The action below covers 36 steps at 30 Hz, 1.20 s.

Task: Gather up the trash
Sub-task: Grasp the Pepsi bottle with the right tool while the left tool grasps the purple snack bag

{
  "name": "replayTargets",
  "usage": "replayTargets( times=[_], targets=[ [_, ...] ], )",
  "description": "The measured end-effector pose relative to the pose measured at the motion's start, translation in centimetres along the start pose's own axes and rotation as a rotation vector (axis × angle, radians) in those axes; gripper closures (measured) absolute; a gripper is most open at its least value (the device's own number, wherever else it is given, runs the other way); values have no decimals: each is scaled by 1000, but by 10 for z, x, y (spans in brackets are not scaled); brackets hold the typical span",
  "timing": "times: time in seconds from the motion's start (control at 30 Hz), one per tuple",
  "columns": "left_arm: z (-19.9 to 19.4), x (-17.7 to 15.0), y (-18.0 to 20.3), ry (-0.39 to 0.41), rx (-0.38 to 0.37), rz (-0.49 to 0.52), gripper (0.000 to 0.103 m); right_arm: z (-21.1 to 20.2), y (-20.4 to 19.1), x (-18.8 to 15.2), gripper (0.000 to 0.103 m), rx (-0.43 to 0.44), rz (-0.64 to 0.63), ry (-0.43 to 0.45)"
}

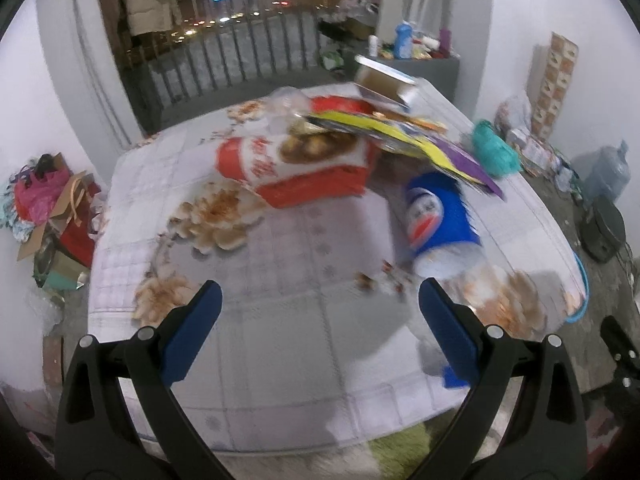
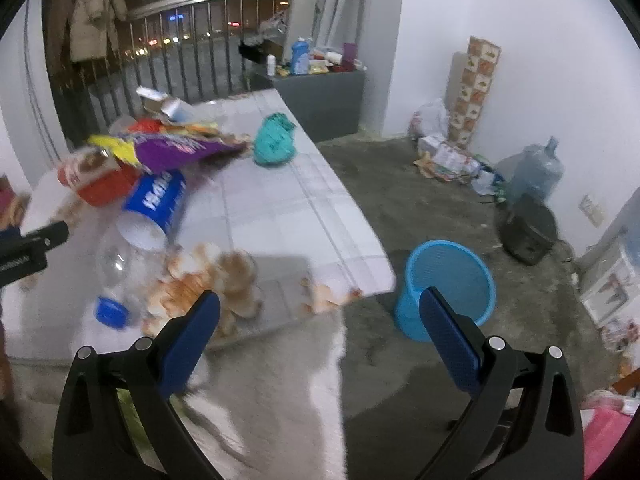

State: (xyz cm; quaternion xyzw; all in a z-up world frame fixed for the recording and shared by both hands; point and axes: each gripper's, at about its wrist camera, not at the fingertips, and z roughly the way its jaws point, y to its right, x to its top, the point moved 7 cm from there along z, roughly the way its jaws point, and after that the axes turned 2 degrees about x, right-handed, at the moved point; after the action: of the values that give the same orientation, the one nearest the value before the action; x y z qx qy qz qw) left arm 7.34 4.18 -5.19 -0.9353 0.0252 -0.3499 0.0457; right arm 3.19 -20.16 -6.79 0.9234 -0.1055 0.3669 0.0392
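Both the left gripper [image 1: 320, 300] and the right gripper [image 2: 320, 306] are standing wide open, holding nothing, over the bench [image 2: 280, 200] covered in a white floral-print cloth. The trash is lying in a loose heap towards the bench's far side: a red-and-white snack bag [image 1: 296, 164], a yellow-and-purple wrapper [image 2: 176, 148], a blue paper cup [image 2: 158, 204] on its side and a clear plastic bottle with a blue cap [image 2: 120, 272]. A round blue mesh wastebasket [image 2: 448, 284] is standing on the floor just beside the bench's near corner.
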Motion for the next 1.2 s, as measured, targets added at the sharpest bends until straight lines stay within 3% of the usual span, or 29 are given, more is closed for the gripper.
replayTargets(
  times=[0.13, 0.3, 0.37, 0.53, 0.7, 0.83, 1.13, 1.2],
  targets=[
    [6, 7, -22, 17, 1, -20, 9, 11, -18, 14, 11, 143, 67, -10],
    [22, 8, -36, 18, -26, 31, 9, 41, -63, 35, 16, 356, 128, -77],
    [28, 7, -38, 10, -52, 38, 9, 50, -78, 40, 16, 395, 135, -98],
    [39, 4, -43, 19, -199, 16, 9, 83, -113, 46, 16, 435, 138, -163],
    [43, 10, -48, 89, -358, -29, 9, 109, -125, 44, 17, 434, 170, -228],
    [45, 21, -43, 100, -425, -19, 9, 124, -127, 42, 24, 453, 208, -272],
    [35, 69, -24, 114, -732, -124, 9, 128, -133, 37, 44, 530, 255, -324],
    [37, 75, -19, 105, -767, -130, 9, 127, -132, 37, 44, 530, 261, -330]
  ],
)
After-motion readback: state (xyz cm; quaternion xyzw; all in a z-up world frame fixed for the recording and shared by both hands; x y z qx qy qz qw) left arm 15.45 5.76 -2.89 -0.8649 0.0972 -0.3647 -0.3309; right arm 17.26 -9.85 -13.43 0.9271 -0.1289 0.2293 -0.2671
